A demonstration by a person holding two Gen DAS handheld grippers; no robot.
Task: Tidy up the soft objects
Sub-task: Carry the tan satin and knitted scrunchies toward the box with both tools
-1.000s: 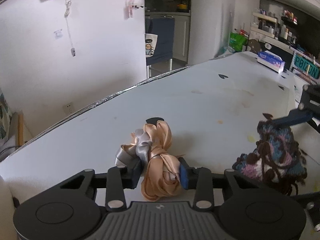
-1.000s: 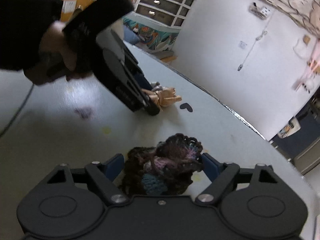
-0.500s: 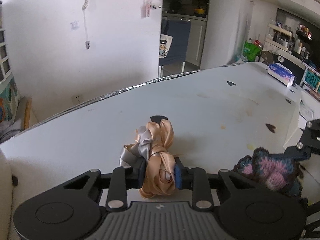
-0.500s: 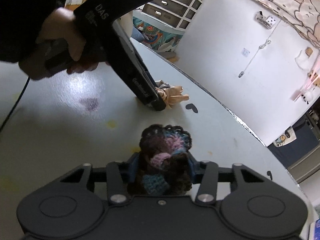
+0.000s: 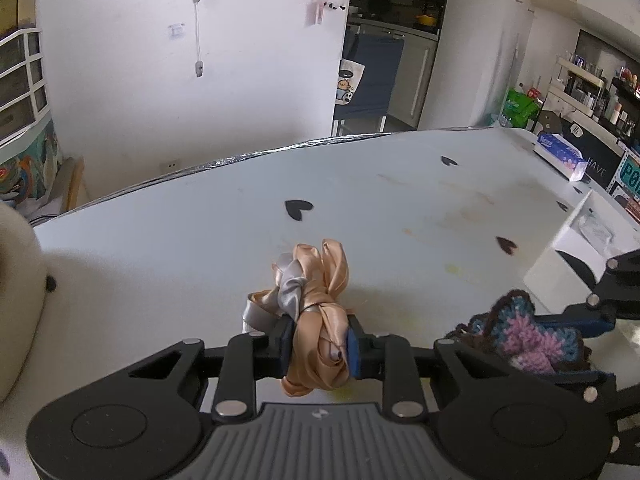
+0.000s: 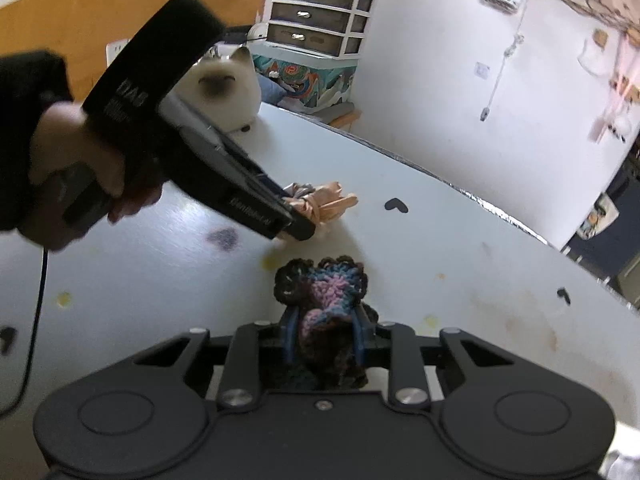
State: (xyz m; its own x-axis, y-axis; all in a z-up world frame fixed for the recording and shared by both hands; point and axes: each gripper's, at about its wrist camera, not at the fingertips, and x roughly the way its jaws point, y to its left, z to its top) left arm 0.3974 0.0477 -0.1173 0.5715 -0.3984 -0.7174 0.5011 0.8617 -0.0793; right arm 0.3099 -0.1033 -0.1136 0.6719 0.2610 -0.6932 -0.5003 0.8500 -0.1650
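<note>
Left wrist view: my left gripper clamps the satin scrunchie, right gripper pinches the crochet piece, both lifted off the table for sorting.

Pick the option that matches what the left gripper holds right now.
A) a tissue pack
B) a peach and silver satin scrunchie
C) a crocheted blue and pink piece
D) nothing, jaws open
B: in the left wrist view the left gripper has its jaws pressed on both sides of the peach and silver satin scrunchie, while the crocheted piece sits in the right gripper.
</note>
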